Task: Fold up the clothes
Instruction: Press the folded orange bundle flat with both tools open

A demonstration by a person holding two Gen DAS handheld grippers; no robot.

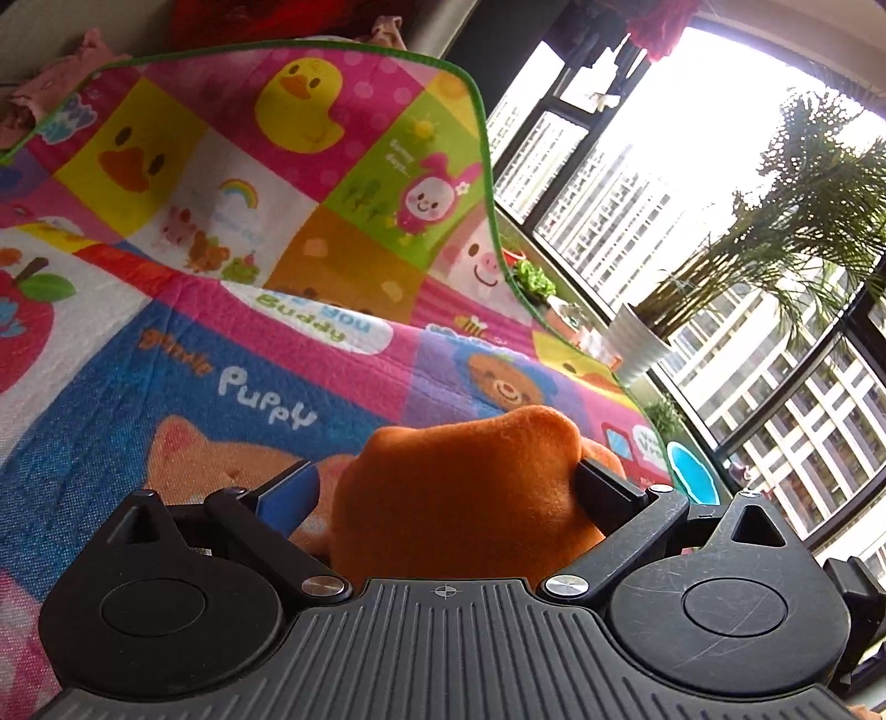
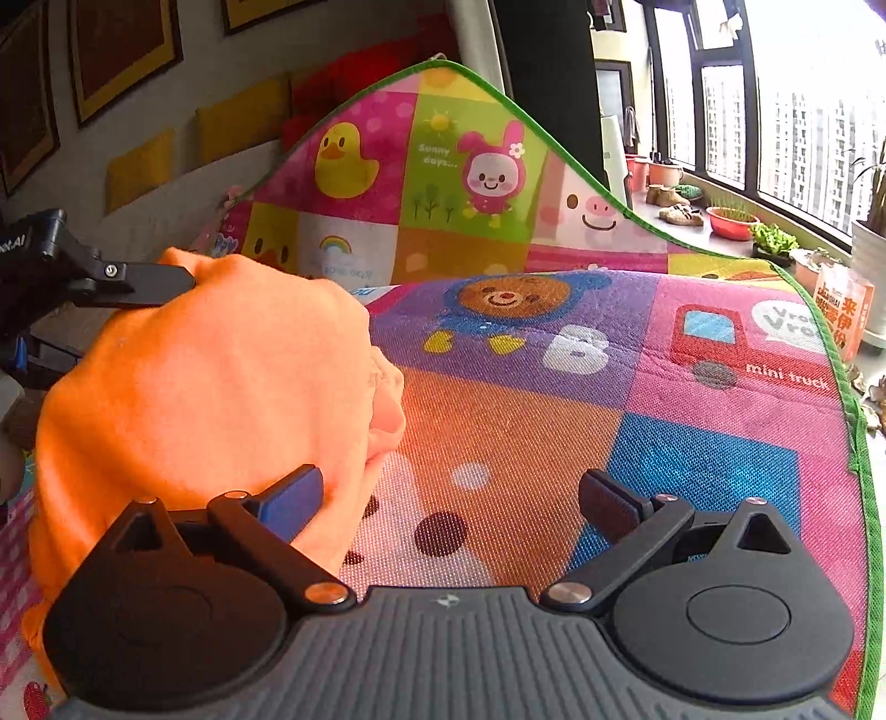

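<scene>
An orange garment (image 2: 210, 376) lies bunched on a colourful cartoon play mat (image 2: 609, 387). In the left wrist view the garment (image 1: 459, 487) fills the gap between my left gripper's (image 1: 448, 482) wide-apart fingers; whether they press on it I cannot tell. That left gripper also shows in the right wrist view (image 2: 138, 282), at the garment's far upper left. My right gripper (image 2: 454, 498) is open; its left finger (image 2: 293, 498) touches the garment's near edge and its right finger (image 2: 609, 504) is over bare mat.
The mat's far part (image 1: 332, 138) curls up with a green hem. A windowsill (image 2: 714, 221) with bowls, shoes and potted plants runs along large windows at the right. A white pot with a palm (image 1: 642, 338) stands near the mat's edge. Framed pictures (image 2: 122, 50) hang at the left.
</scene>
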